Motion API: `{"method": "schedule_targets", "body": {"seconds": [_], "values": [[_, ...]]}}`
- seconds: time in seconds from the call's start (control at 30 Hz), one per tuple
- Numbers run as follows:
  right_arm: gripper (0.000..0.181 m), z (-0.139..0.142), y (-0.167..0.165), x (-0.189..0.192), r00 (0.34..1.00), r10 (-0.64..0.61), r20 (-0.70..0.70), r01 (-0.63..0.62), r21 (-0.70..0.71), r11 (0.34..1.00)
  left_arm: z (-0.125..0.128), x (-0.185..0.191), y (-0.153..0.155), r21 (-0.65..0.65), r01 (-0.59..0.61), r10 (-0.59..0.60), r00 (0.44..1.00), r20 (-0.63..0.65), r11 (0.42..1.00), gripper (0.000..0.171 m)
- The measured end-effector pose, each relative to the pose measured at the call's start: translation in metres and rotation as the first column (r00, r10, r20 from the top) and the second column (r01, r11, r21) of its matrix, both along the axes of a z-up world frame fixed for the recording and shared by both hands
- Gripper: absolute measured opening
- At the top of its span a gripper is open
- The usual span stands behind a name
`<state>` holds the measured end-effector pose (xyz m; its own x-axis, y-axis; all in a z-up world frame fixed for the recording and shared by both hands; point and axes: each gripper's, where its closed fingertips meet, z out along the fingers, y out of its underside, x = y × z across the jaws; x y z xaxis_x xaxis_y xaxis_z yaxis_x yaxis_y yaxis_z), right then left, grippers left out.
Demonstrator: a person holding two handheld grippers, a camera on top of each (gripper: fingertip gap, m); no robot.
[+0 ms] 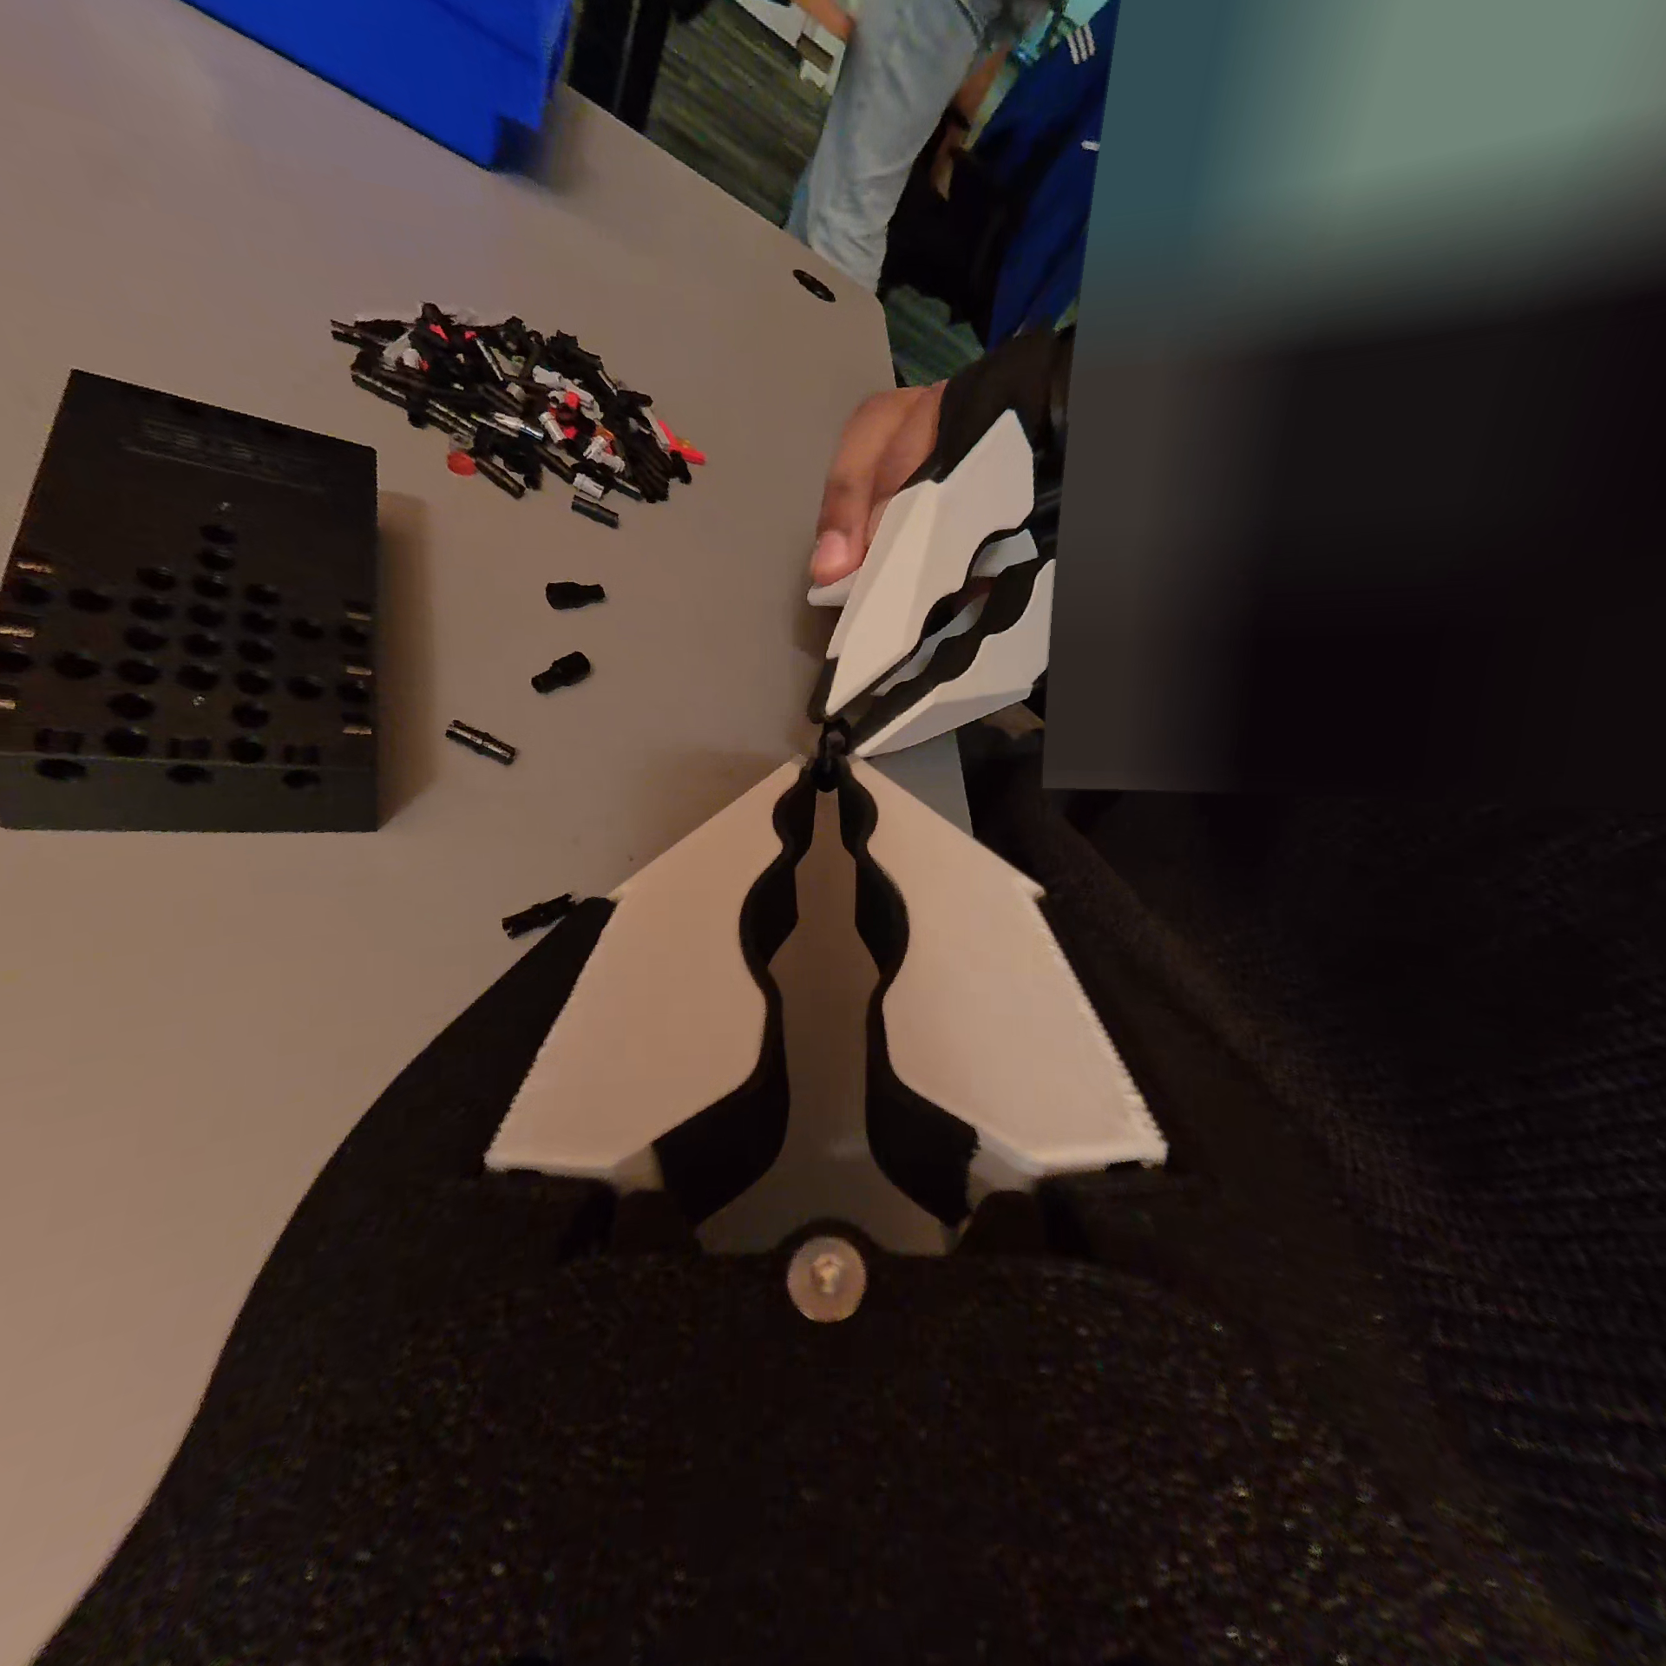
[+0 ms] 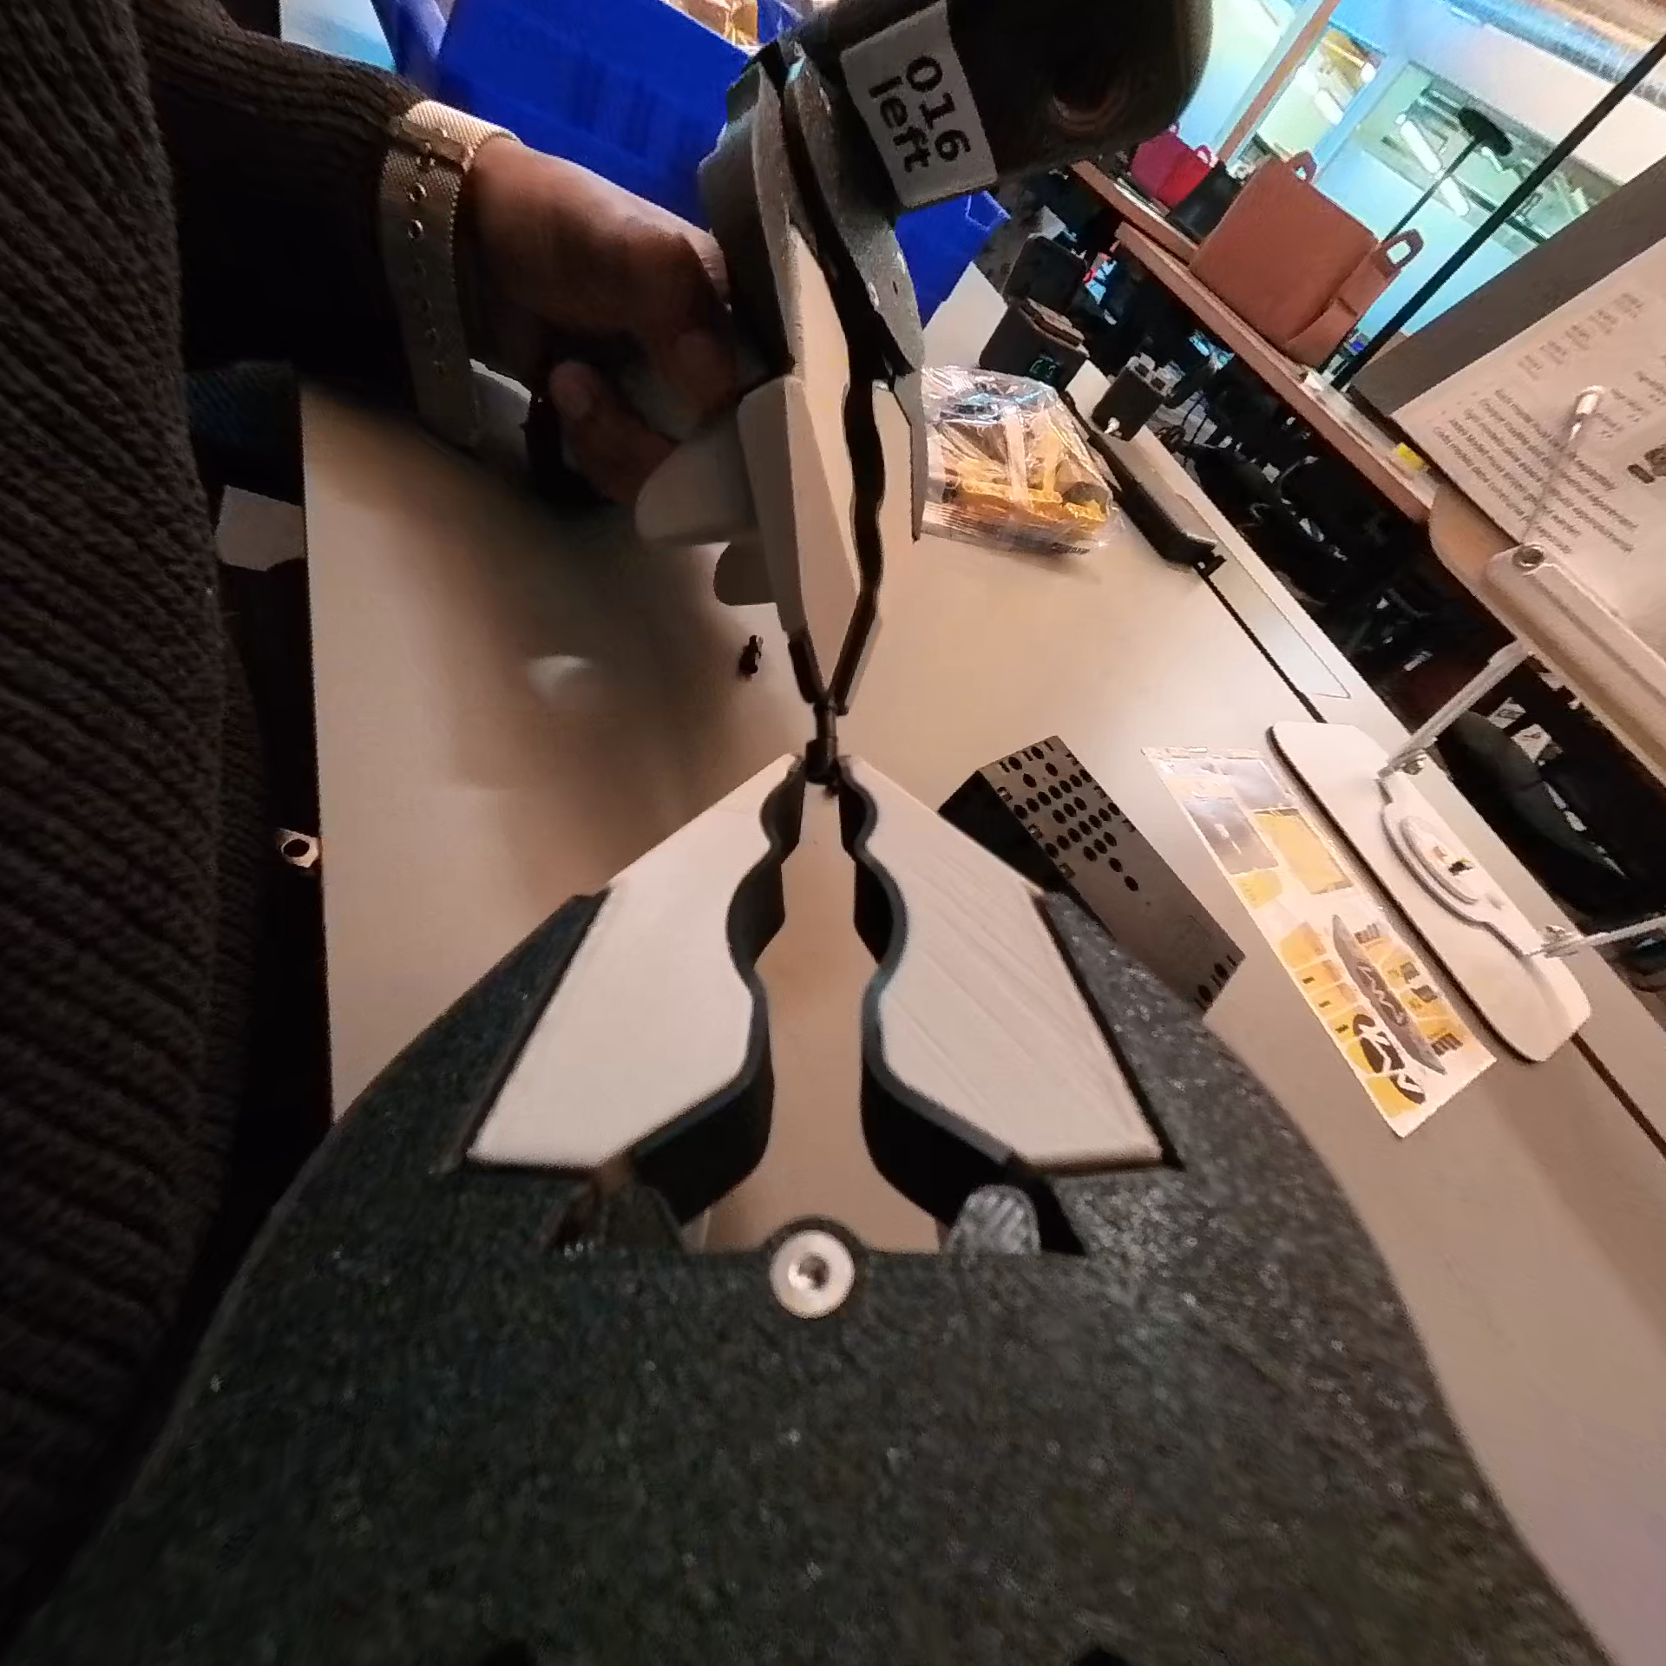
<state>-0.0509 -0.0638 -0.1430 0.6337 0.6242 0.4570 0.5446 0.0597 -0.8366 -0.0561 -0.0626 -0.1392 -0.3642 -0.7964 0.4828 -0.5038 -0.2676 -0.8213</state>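
My left gripper (image 1: pixel 825 781) and my right gripper (image 2: pixel 822 768) meet tip to tip above the grey table (image 1: pixel 270 992). Each is shut on an end of a small black pin piece (image 1: pixel 828 748), which also shows in the right wrist view (image 2: pixel 822 732). I cannot tell whether it is one pin or two joined. The right gripper (image 1: pixel 831 718) comes in from the upper right in the left wrist view, with a hand behind it. The left gripper (image 2: pixel 825 701) hangs down from above in the right wrist view, held by a hand with a watch strap.
A black block with many holes (image 1: pixel 189 613) lies left; it also shows in the right wrist view (image 2: pixel 1095 865). A pile of small pins (image 1: pixel 514 406) lies behind it, with loose black pins (image 1: pixel 561 672) nearer. A blue bin (image 1: pixel 406 54), a bag of yellow parts (image 2: pixel 1010 469) and a printed sheet (image 2: pixel 1307 919) are around. The grippers are tip to tip, or close to it.
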Motion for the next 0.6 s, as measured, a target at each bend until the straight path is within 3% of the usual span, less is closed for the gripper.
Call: {"method": "schedule_targets", "body": {"seconds": [0.33,0.6], "values": [[0.007,0.0005,-0.0013,-0.0026,0.999,0.033,-0.016,-0.034,-0.008,0.999,-0.0003,-0.0011,-0.0035,-0.043,0.033,-0.033,0.999,-0.014,0.999,0.003],[0.007,0.0057,-0.0067,-0.0047,0.987,0.105,-0.123,-0.115,-0.079,0.990,0.0035,-0.0036,-0.0090,-0.071,0.065,-0.065,0.998,0.003,0.995,0.003]]}}
